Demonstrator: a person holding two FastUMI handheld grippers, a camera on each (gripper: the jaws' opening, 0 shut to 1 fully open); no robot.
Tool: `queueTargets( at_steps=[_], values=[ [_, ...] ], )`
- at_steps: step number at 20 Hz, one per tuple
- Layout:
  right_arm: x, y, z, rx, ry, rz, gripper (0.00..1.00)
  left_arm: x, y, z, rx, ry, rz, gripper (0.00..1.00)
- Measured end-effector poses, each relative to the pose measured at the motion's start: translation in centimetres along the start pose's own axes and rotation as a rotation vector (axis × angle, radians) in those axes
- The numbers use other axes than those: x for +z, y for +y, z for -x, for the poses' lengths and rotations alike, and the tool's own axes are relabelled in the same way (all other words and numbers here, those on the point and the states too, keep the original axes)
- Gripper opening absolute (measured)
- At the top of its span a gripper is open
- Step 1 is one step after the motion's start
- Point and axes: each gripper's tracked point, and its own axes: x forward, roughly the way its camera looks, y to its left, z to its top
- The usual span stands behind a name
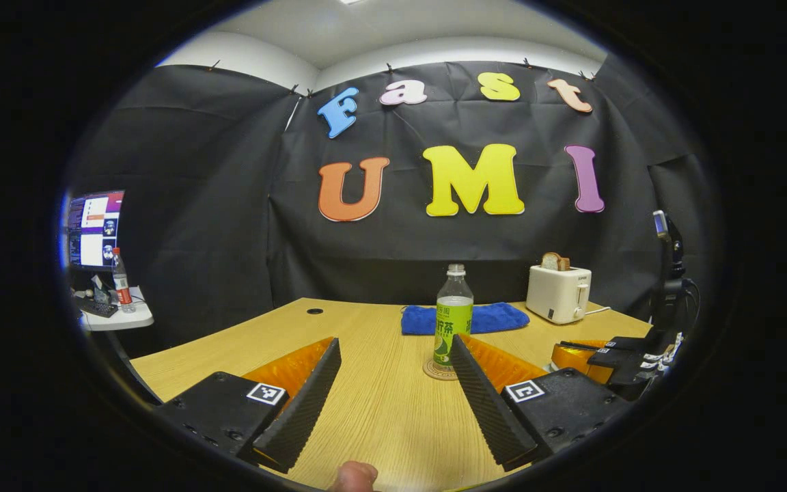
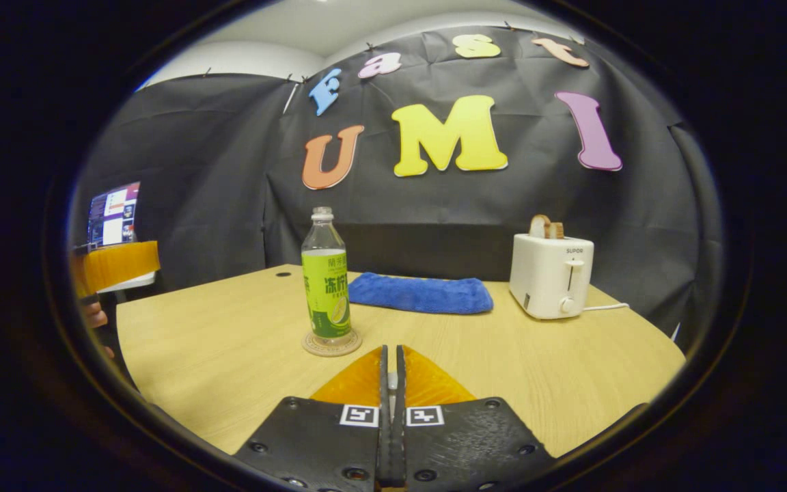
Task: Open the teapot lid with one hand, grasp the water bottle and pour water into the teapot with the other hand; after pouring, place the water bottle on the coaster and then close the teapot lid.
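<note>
Bottle (image 1: 453, 316) upright on its round coaster (image 1: 438, 371), that's the centre of it, out on the wooden table (image 1: 380, 410). Green label, pale cap on, clear neck above. From my left gripper view it stands just beyond the tip of one finger of my left gripper (image 1: 393, 355), and nothing of mine touches it. That gripper is spread wide, fingers well apart with bare tabletop between them. A fingertip (image 1: 356, 476) of my own hand peeks in at the bottom edge.

In the right gripper view the bottle (image 2: 326, 281) sits on the coaster (image 2: 330, 344) ahead and a little to one side of my right gripper (image 2: 391, 359), whose fingers are pressed flat together, nothing between them.

Behind the bottle lies a folded blue cloth (image 2: 421, 292), close but apart from it. Further along the table stands a white toaster (image 2: 552, 275) with bread (image 2: 545, 227) poking out of its slots, cord trailing off. Far off to the side, a lit monitor (image 1: 95, 229) over a small white desk (image 1: 117, 318) with another bottle (image 1: 121, 282) on it.
</note>
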Motion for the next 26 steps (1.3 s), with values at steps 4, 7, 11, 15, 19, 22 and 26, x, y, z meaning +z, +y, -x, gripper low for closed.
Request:
queueTargets(
  at_steps=[4, 7, 11, 15, 19, 22, 26],
  values=[
    [-0.2, 0.0, -0.1, -0.013, 0.002, 0.013, 0.00, -0.1, -0.2, 0.1, -0.005, 0.005, 0.001, 1.00],
    [-0.3, -0.2, 0.0, -0.020, 0.003, 0.008, 0.05, -0.1, -0.4, 0.1, -0.007, 0.009, 0.001, 1.00],
    [0.6, -0.2, 0.4, -0.029, -0.022, -0.002, 0.14, -0.1, -0.3, 0.2, -0.008, 0.012, 0.005, 1.00],
    [2.0, -1.1, 1.2, -0.060, -0.053, -0.029, 0.56, 0.0, -0.5, 0.3, -0.009, 0.007, -0.005, 1.00],
    [3.8, -3.3, 3.2, -0.151, -0.094, -0.043, 0.98, 0.4, -1.8, 0.3, -0.035, -0.001, -0.001, 1.00],
    [5.9, -3.9, 5.9, -0.179, -0.142, -0.034, 0.97, 1.4, -3.4, 0.6, -0.067, -0.023, -0.004, 1.00],
    [8.4, -5.0, 10.2, -0.188, -0.197, -0.036, 0.97, 3.2, -5.2, 1.7, -0.103, -0.064, -0.008, 1.00]
  ],
)
